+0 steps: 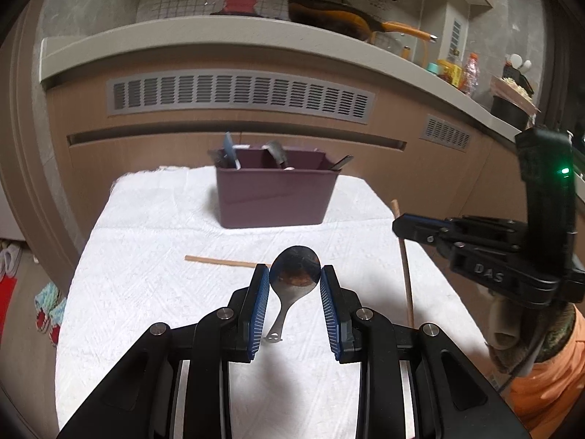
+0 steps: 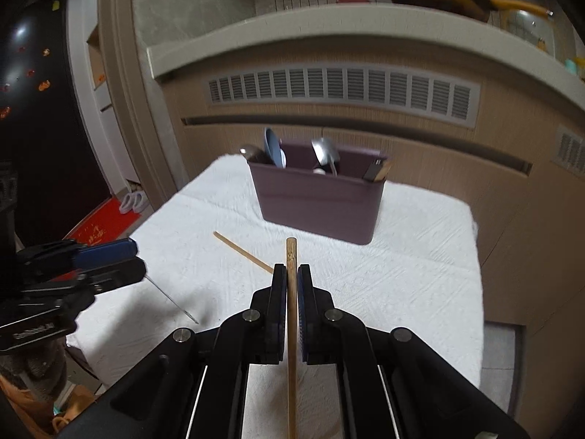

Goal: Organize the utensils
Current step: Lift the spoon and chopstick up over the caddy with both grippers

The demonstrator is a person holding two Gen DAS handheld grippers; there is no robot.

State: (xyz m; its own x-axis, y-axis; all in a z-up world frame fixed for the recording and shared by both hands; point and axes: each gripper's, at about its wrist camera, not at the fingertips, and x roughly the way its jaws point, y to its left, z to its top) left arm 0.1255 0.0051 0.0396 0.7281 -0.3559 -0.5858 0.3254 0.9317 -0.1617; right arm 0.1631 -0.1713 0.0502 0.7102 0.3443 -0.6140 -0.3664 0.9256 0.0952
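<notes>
My left gripper (image 1: 294,274) is shut on the bowl of a metal spoon (image 1: 295,269), whose handle hangs down toward the white cloth. My right gripper (image 2: 291,272) is shut on a wooden chopstick (image 2: 291,256), held above the table; the same chopstick shows in the left wrist view (image 1: 406,263). A second chopstick (image 1: 219,261) lies flat on the cloth, also visible in the right wrist view (image 2: 241,250). A purple utensil holder (image 1: 274,192) with compartments stands at the far end, holding several spoons and utensils; it also shows in the right wrist view (image 2: 321,194).
The table is covered by a white cloth (image 1: 153,241). Behind it runs a wooden cabinet with vents (image 1: 237,95) and a counter bearing a pan (image 1: 329,14) and bottles. The floor with slippers lies to the left.
</notes>
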